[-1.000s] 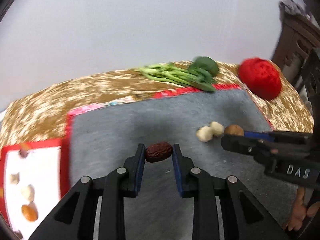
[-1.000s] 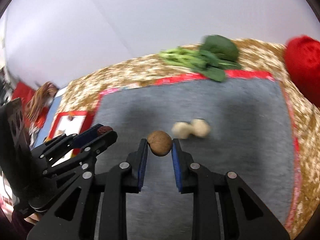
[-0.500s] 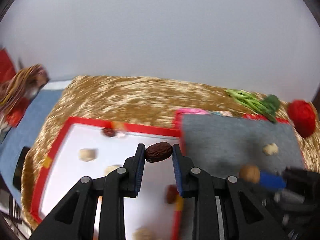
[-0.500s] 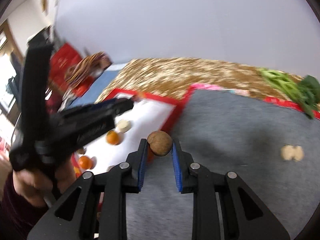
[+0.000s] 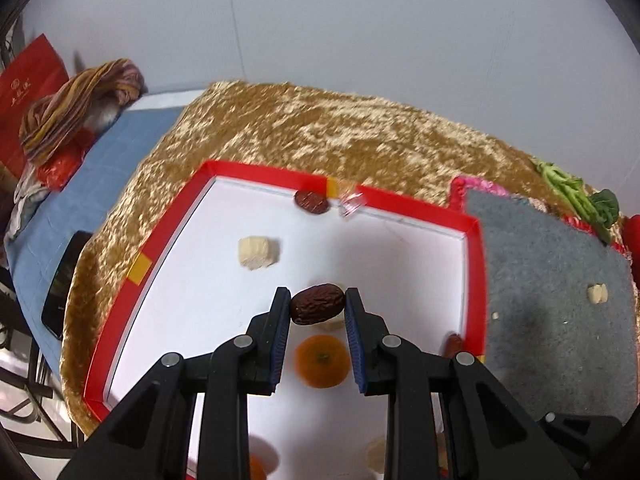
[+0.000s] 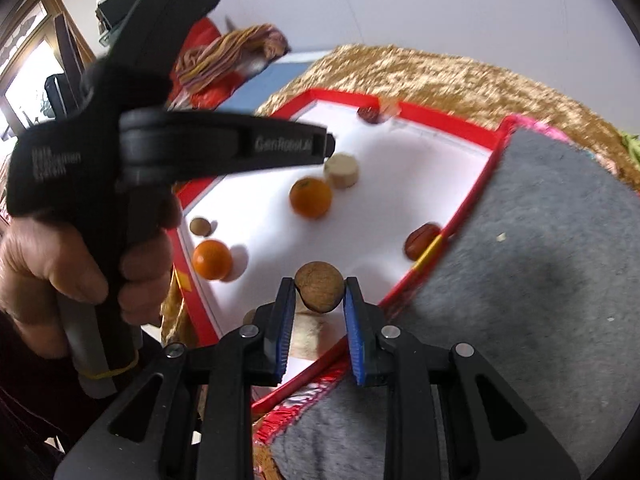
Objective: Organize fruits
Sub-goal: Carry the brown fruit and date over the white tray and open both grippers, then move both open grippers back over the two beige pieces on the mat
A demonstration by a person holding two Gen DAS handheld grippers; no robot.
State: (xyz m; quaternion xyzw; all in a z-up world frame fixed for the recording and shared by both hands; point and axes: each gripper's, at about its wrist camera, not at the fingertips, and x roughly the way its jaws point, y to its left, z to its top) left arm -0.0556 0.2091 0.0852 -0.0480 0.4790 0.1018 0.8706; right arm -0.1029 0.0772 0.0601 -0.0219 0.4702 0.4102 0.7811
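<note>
My left gripper [image 5: 318, 310] pinches a red date [image 5: 317, 309] above the red-rimmed tray [image 5: 400, 200]; my right gripper [image 6: 319, 294] clamps a walnut [image 6: 319, 286] over the tray's near edge.

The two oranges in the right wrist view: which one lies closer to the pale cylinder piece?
The orange in the tray's middle, almost touching the pale cylinder piece. The other orange sits near the tray's left red rim.

A wrinkled dark-red jujube [image 5: 317, 304] and a round brown walnut [image 6: 319, 286] hang above the red-rimmed white tray [image 5: 404, 203].
</note>
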